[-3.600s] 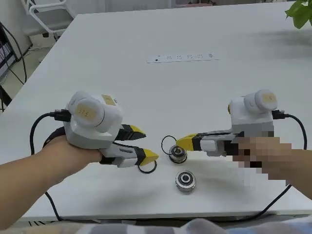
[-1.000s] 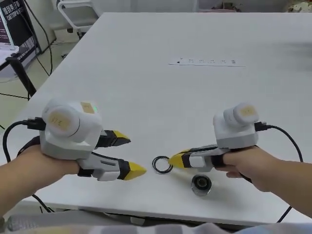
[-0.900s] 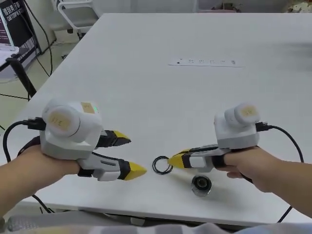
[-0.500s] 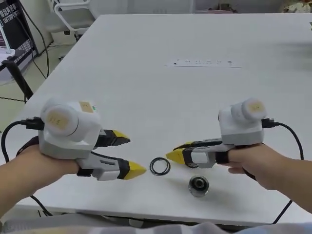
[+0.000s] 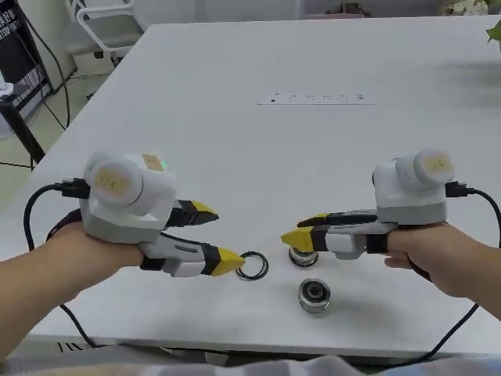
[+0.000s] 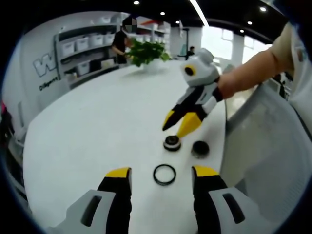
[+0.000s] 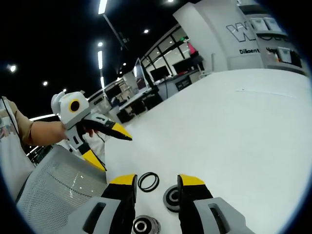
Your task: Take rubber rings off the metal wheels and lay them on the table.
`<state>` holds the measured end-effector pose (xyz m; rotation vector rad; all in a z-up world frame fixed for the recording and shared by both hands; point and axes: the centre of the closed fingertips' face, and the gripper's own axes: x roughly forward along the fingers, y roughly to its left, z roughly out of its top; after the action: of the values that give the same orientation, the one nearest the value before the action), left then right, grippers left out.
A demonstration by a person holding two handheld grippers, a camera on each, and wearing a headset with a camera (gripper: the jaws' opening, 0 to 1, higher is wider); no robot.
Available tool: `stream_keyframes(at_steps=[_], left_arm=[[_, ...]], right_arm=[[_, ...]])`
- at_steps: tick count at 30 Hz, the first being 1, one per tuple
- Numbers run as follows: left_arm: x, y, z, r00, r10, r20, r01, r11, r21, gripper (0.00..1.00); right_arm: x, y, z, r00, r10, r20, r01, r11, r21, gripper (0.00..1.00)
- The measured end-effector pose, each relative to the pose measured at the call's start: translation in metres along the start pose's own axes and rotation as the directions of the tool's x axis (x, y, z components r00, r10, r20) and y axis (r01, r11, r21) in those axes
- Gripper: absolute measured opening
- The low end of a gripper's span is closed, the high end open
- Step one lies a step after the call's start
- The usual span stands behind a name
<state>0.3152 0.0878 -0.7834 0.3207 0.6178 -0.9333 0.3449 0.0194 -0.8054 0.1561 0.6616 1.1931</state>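
Rubber ring (image 5: 252,265) lies flat on the white table (image 5: 313,157), free of any wheel, so that much of your job looks done. Your left gripper (image 5: 219,235) sits just left of the ring, jaws spread wide and empty, its lower tip almost touching the ring's edge. In the left gripper view the ring (image 6: 164,174) lies between the two tips. Your right gripper (image 5: 301,231) hangs just right of the ring, jaws parted only narrowly and gripping nothing.

Two metal wheels stand to the right of the ring: the far wheel (image 5: 303,256) close beside it, and the near wheel (image 5: 314,294) a little further off, toward you. The near wheel shows a dark rim and probably still wears its rubber, so at least one pull likely remains.

The right gripper covers part of the far wheel in the head view, and you cannot tell whether its rim is bare. In the right gripper view the ring's (image 7: 148,181) outline looks doubled; whether that is one ring or two lying together is too small to settle.
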Motion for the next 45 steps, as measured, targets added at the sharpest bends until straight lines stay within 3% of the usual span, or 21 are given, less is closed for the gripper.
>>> stream_keyframes(at_steps=[7,12,28,45], left_arm=[[0.011,-0.002,0.006,0.9998,-0.017,-0.003,0.017,1.0,0.012,0.5],[0.021,-0.002,0.008,0.9994,-0.033,-0.002,0.033,0.999,0.002,0.49],[0.055,-0.005,0.01,0.9964,-0.077,-0.034,0.078,0.997,0.027,0.46],[0.083,-0.016,0.006,0.9908,-0.119,-0.064,0.122,0.991,0.051,0.4]], right_arm=[[-0.012,-0.009,-0.007,0.9995,-0.031,-0.005,0.031,0.999,-0.019,0.33],[-0.017,-0.015,-0.018,0.9978,-0.055,-0.037,0.052,0.995,-0.086,0.34],[-0.016,-0.022,-0.039,0.9895,-0.092,-0.111,0.069,0.977,-0.201,0.31],[-0.01,-0.027,-0.048,0.9856,-0.096,-0.139,0.058,0.965,-0.254,0.24]])
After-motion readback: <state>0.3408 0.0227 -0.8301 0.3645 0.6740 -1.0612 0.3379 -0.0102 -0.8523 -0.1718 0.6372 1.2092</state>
